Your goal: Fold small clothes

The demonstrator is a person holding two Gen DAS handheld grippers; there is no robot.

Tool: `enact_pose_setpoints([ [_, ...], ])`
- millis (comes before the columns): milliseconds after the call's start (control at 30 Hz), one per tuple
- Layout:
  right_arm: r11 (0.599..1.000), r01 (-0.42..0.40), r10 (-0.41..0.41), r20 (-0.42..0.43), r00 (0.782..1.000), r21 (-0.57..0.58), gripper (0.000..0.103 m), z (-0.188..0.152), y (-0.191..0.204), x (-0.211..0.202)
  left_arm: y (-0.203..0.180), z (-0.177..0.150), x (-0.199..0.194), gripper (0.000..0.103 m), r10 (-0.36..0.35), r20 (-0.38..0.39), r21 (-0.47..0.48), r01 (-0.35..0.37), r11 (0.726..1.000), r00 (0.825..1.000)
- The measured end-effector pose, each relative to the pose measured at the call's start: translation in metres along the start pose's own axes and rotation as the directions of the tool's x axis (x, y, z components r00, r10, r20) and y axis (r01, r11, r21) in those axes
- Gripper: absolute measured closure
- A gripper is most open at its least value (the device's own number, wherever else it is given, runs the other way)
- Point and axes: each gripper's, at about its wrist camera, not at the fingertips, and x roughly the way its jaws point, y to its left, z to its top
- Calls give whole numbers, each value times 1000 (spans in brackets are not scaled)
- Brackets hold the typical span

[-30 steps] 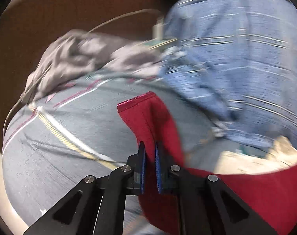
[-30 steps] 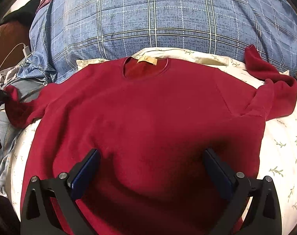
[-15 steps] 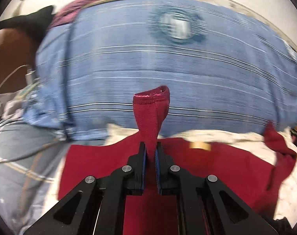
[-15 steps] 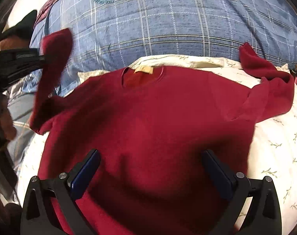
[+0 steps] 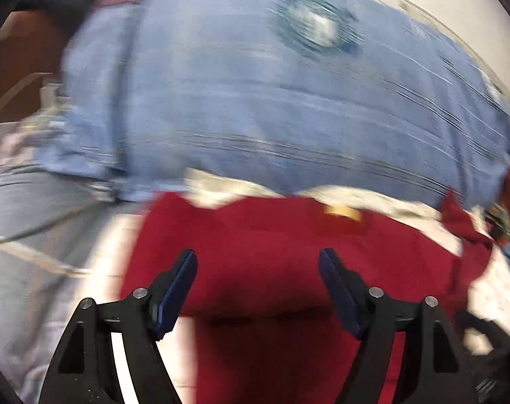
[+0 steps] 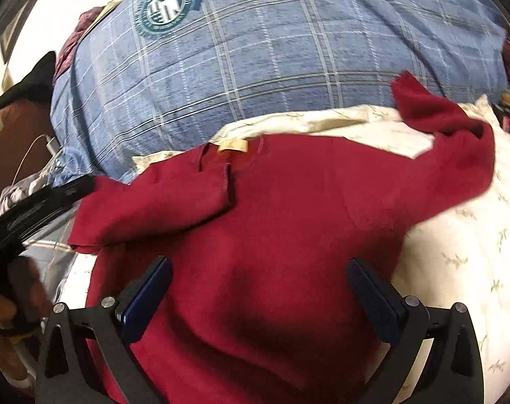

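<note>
A dark red sweater (image 6: 288,235) lies flat on a cream floral sheet (image 6: 463,256), neck and tan label (image 6: 233,146) toward the far side. Its left sleeve (image 6: 160,202) is folded across the chest, cuff near the collar. Its right sleeve (image 6: 456,134) is bunched at the far right. My left gripper (image 5: 258,286) is open and empty over the sweater (image 5: 288,252), blurred by motion; it also shows at the left of the right wrist view (image 6: 36,208). My right gripper (image 6: 260,298) is open and empty above the sweater's lower body.
A large blue plaid pillow with a round emblem (image 6: 271,54) lies behind the sweater. Grey clothing and a white cable (image 6: 29,158) lie at the far left by a brown surface. A hand (image 6: 5,320) shows at the lower left.
My left gripper carried the left sleeve up and across onto the chest, then opened and let it go. The right gripper stayed open over the sweater.
</note>
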Motion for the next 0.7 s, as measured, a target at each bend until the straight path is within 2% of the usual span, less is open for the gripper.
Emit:
enact_pose_setpoints([
  [33,1000,-4,4,2,1000,-8,1,4,2,2,20,-2,-4,28,73,19,-23,-73,997,997],
  [67,1000,-15,15,4,1000,-16,1,10,5,5,34,-4,-5,28,117,24,-47,-115,992,993],
  [133,999,-23,23,-8,1000,-25,2,27,10,20,58,-8,-1,28,168,24,-110,-165,980,985],
  [200,999,2,-5,-55,998,-51,7,46,19,48,87,-12,13,28,203,-18,-184,-202,962,979],
  [267,998,-5,-2,-115,993,-58,21,57,25,74,96,-13,21,28,209,-49,-231,-215,949,977],
  [367,999,-13,3,-235,972,-41,35,63,29,126,110,-4,41,28,241,-59,-268,-248,931,969],
  [400,999,7,-17,-247,969,-41,39,61,30,137,115,-2,43,28,247,-56,-280,-253,926,967],
  [433,998,20,-31,-212,977,-55,42,60,32,138,110,-3,42,28,247,-54,-285,-252,925,967],
  [467,995,39,-54,-175,983,-89,60,61,37,136,110,-2,42,28,245,-52,-291,-249,924,968],
  [567,990,36,-55,-138,989,-134,100,61,45,122,105,-6,37,28,248,-45,-280,-251,927,968],
  [633,990,22,-36,-100,994,-142,100,65,42,105,100,-7,39,28,244,-40,-273,-246,930,969],
  [700,987,58,-62,-20,998,-149,100,70,34,78,102,-11,37,28,235,-34,-269,-236,934,971],
])
